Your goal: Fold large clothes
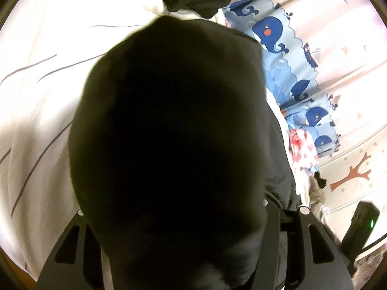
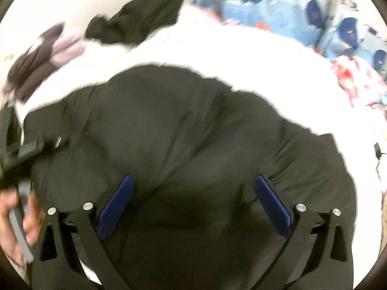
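Note:
A large black padded jacket (image 2: pixel 183 130) lies spread on a white bed sheet (image 2: pixel 241 53). My right gripper (image 2: pixel 193 183) is open, its blue pads (image 2: pixel 116 205) wide apart just above the jacket, holding nothing. In the left wrist view a fold of the same black jacket (image 1: pixel 174 133) bulges right in front of the camera and hides the fingertips. Only the left gripper's black arms (image 1: pixel 312 246) show below it, so I cannot tell how the jaws stand. The left gripper and the hand on it also show at the left edge of the right wrist view (image 2: pixel 17 149).
Another black garment (image 2: pixel 137 17) and a grey-purple one (image 2: pixel 43 55) lie farther up the bed. A blue whale-print cloth (image 1: pixel 278 46) and a red-and-white patterned cloth (image 2: pixel 355 82) lie along the bed's far side. A patterned curtain (image 1: pixel 343 36) hangs behind.

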A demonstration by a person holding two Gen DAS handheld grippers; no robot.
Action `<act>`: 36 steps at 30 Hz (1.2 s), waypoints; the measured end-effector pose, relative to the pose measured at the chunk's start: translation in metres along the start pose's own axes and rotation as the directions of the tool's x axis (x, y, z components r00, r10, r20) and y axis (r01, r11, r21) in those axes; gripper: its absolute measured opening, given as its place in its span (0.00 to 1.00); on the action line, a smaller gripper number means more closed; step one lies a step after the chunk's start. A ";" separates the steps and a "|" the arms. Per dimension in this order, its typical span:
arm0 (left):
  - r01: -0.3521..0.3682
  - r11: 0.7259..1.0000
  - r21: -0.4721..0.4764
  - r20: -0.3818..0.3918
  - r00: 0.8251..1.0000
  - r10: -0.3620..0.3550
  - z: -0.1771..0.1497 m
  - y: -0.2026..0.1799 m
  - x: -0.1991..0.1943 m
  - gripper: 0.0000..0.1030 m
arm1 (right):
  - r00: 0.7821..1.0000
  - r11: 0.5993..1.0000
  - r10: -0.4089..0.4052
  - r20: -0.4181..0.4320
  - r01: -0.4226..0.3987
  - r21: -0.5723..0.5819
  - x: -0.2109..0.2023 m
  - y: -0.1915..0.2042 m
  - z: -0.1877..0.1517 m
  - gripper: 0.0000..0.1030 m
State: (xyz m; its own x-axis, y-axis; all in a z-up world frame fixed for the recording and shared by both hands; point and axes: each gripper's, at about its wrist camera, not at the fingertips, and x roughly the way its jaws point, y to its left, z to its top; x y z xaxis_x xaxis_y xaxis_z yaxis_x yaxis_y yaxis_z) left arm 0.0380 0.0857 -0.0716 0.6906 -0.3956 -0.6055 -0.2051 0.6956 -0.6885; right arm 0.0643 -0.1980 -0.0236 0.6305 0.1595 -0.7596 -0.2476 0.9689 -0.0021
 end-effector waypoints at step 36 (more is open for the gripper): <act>0.050 0.980 0.195 0.138 0.987 -0.078 -0.008 -0.046 -0.022 0.62 | 0.980 0.959 -0.179 -0.085 0.154 -0.239 0.069 0.007 -0.054 0.94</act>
State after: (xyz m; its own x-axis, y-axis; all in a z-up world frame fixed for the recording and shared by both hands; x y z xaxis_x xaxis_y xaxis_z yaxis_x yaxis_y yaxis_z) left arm 0.0272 0.0574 -0.0295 0.7937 -0.3619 -0.4888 -0.0311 0.7785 -0.6268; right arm 0.0664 -0.1909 -0.1107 0.6001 -0.0332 -0.7993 -0.3156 0.9083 -0.2746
